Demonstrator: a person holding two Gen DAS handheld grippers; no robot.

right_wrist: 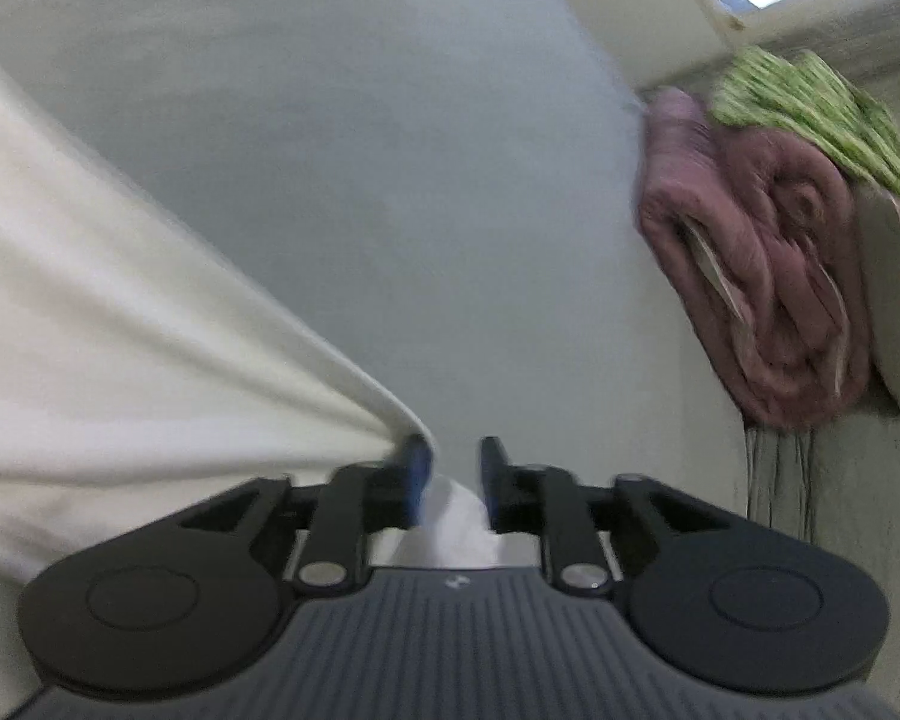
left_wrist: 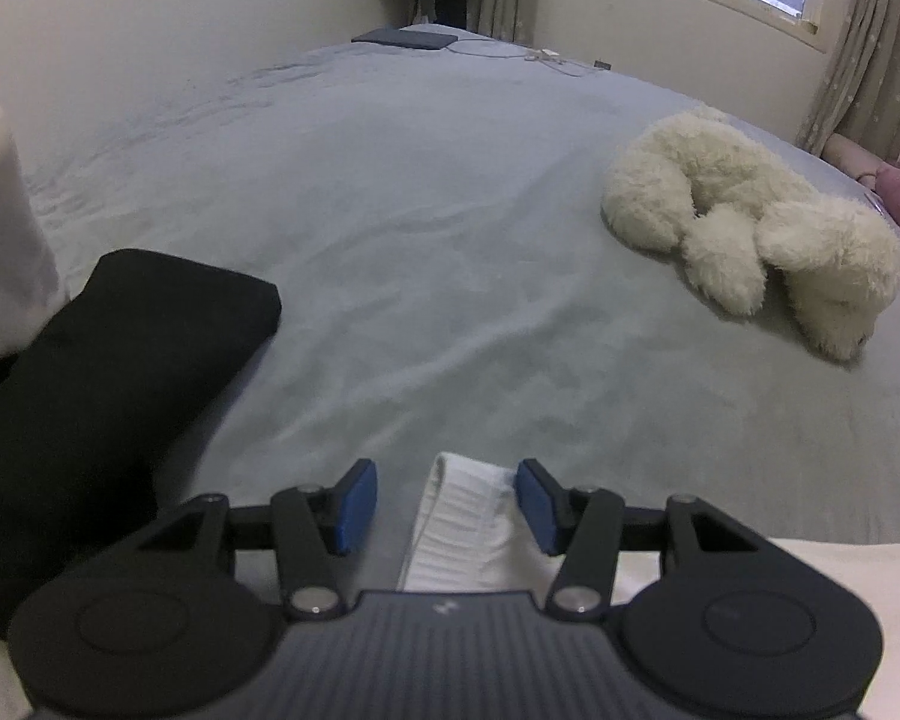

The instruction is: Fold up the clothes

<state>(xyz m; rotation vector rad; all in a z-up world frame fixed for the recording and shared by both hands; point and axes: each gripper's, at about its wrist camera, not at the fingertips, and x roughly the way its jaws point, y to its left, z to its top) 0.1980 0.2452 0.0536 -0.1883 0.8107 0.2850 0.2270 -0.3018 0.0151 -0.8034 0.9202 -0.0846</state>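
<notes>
Handling a white cotton garment (right_wrist: 120, 312) over the grey-blue bed (left_wrist: 426, 228), seemingly mid-fold or mid-spread; not settling which from this moment. Pinching bunched white fabric between the narrowly parted pads of the right hand-held gripper (right_wrist: 450, 468), cloth stretching taut up and leftward from it. Framing the garment's ribbed white hem (left_wrist: 468, 516) between the widely parted fingers of the left hand-held gripper (left_wrist: 447, 501), right pad touching, no clamping showing. Lying left of that gripper, a folded black garment (left_wrist: 120, 360); ahead and right, a fluffy cream plush toy (left_wrist: 750, 228). Needing matched tension on both edges next.
</notes>
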